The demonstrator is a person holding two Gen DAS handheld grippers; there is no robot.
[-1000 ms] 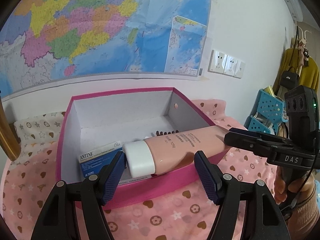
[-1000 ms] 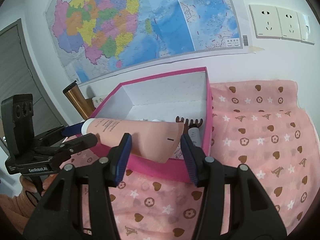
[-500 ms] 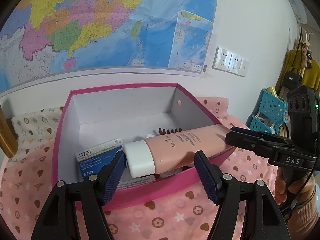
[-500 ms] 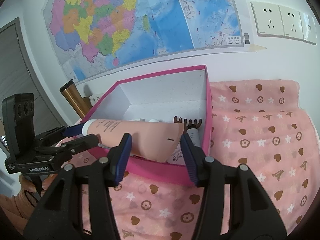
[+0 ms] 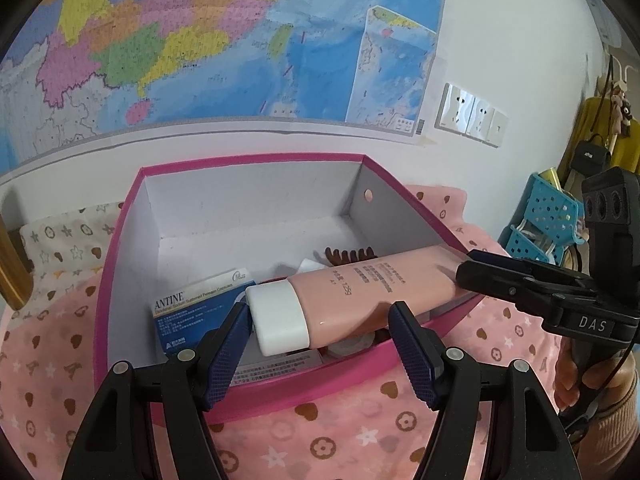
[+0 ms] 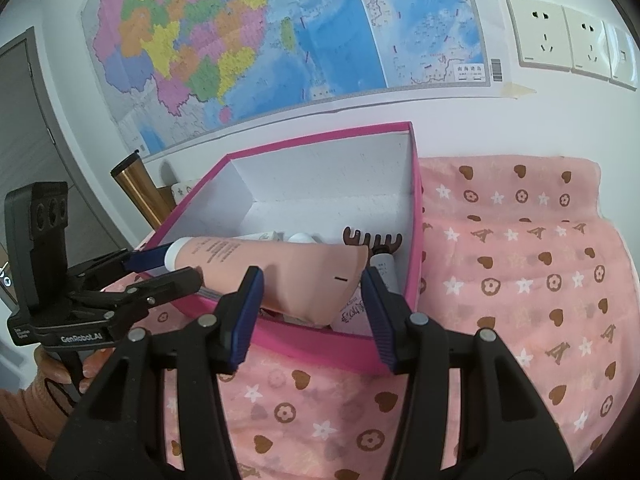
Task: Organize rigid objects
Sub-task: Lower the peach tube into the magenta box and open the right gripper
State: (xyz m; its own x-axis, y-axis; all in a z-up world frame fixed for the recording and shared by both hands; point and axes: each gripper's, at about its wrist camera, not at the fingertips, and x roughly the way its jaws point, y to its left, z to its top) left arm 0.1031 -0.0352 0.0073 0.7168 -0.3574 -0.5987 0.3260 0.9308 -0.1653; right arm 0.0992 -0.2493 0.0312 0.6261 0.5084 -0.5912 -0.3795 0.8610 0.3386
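- Nothing among the objects has shifted since a second ago; only the left view frames the box a little lower against the wall map (image 5: 224,40).
- A pink tube (image 5: 368,292) lies slanted across the pink box (image 5: 280,384), its white cap (image 5: 278,318) inside, its crimped end over the rim.
- Left gripper (image 5: 316,344): jaws flank the cap end; whether they press, I cannot tell.
- Right gripper (image 6: 312,304): jaws closed on the tube's crimped end.
- Box also holds a blue carton (image 5: 196,308) and a brown comb (image 6: 372,240).
- Patterned pink cloth (image 6: 520,280) covers the table.
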